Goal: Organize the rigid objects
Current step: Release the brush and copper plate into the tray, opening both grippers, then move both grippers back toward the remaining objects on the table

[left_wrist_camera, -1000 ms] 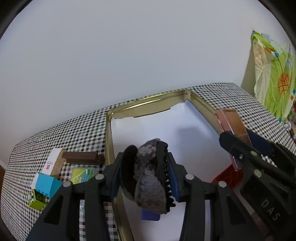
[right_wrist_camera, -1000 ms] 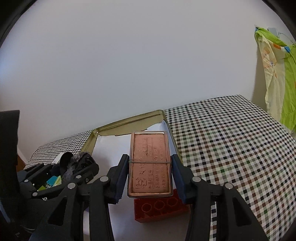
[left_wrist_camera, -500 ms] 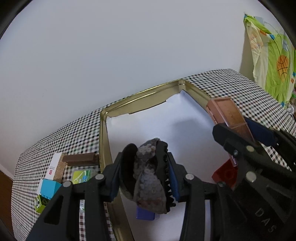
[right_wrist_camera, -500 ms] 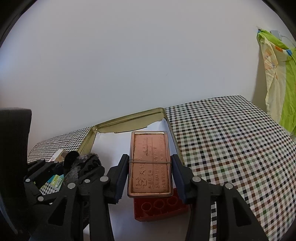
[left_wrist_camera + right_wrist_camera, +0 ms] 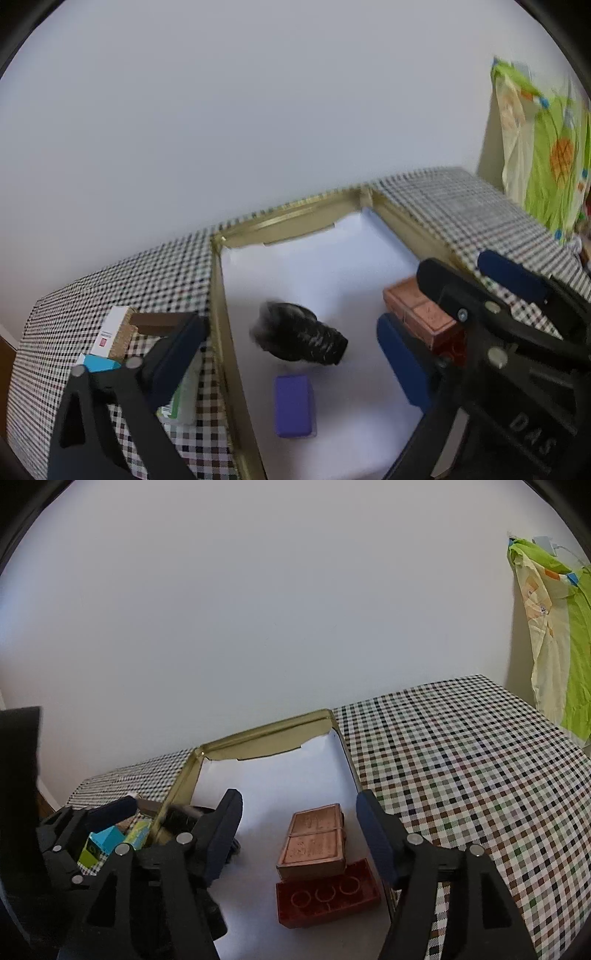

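Note:
A gold-rimmed tray with a white floor lies on the checked table. My left gripper is open above it. A dark hair claw clip lies blurred on the tray floor below it, with a purple block nearer. My right gripper is open over the tray. A copper tin lies on the tray beside a red brick, between my open fingers. The tin also shows in the left wrist view.
Left of the tray lie a white box, a brown bar, a cyan block and a green card. A green and yellow cloth hangs at the right. Checked tablecloth spreads right of the tray.
Both grippers have opened. The hair clip has dropped from my left gripper onto the tray. The copper tin has left my right gripper and lies next to the red brick.

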`<state>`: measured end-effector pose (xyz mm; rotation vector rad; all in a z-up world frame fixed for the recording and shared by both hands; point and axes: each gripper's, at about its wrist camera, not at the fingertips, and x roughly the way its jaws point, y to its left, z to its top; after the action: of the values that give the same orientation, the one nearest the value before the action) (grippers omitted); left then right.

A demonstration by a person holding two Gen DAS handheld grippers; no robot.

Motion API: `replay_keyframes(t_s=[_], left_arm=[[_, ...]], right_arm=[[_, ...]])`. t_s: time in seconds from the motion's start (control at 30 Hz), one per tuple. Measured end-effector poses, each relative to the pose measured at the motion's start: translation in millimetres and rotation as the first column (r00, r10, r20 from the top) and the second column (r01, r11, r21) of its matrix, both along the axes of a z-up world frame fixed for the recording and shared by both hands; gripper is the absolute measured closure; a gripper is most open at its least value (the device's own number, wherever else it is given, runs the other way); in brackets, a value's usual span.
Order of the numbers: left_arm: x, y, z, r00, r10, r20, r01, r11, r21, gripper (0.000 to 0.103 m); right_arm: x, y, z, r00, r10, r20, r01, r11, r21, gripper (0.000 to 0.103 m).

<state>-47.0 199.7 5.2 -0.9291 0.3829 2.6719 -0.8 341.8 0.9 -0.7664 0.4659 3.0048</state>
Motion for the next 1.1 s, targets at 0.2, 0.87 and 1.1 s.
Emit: replay_keyframes(t_s=[0.2, 0.87, 1.1], left_arm=[[0.5, -15.0, 2.5, 0.999, 0.01, -0.031, -0.008, 0.996, 0.086, 0.002], [1.7, -82.0, 3.5, 0.986, 0.141, -0.085, -0.13, 0.983, 0.129, 0.002], [-3.1, -118.8, -4.4, 0.975, 0.194, -0.106, -0.181, 0.976, 0.119, 0.001]], right_arm=[[4.1, -0.3, 3.8, 0.999, -0.008, -0.037, 0.008, 1.0, -0.005, 0.035], [32.9, -19.7, 12.6, 0.965, -0.14, -0.22, 0.169, 0.978, 0.12, 0.035], [44.2, -41.8, 12.0, 0.94, -0.179, -0.29, 0.23, 0.961, 0.155, 0.025]])
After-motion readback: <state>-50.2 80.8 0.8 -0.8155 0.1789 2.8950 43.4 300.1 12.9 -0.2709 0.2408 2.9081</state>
